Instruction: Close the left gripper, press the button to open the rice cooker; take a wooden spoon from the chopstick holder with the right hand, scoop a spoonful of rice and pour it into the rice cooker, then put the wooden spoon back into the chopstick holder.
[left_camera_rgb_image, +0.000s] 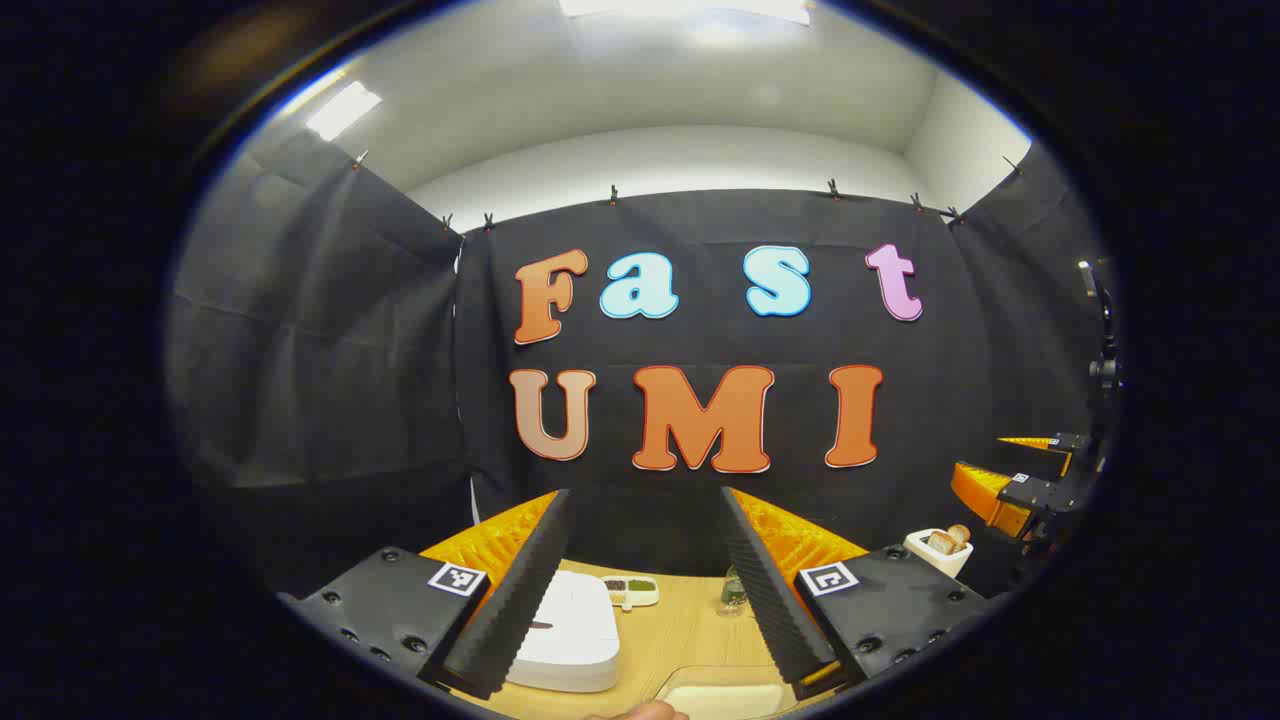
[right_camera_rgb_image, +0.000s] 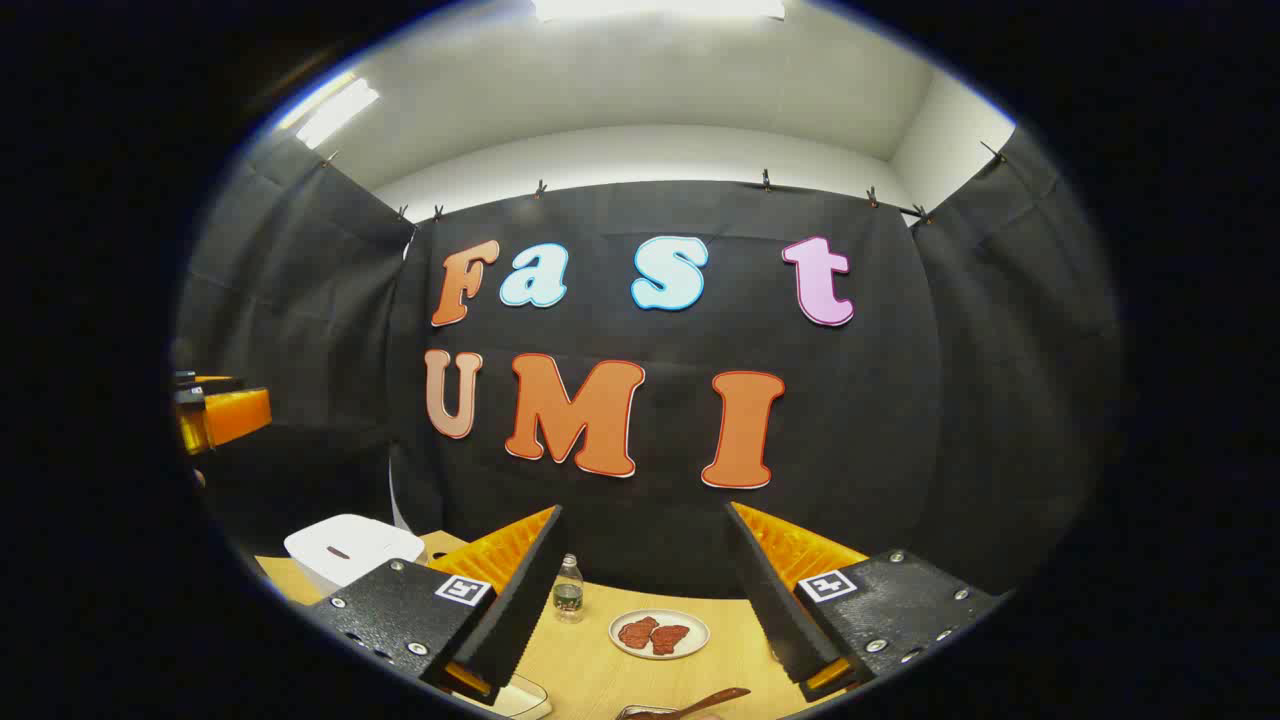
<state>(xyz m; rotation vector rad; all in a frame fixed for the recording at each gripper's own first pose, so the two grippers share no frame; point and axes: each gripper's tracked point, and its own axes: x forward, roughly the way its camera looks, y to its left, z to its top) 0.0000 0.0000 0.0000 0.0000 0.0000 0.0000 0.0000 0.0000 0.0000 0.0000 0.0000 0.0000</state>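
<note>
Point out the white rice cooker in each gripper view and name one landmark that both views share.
Left gripper view: the rice cooker sits low and left of centre, lid shut, partly behind the left tongs' near finger.
Right gripper view: the rice cooker is at the lower left, on the table's far left side.
Shared landmark: the small bottle standing at the back of the wooden table.

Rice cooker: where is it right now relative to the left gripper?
In the left gripper view, the white rice cooker sits lid down on the wooden table, low between the open left gripper fingers toward the left finger, before a small divided dish.
</note>
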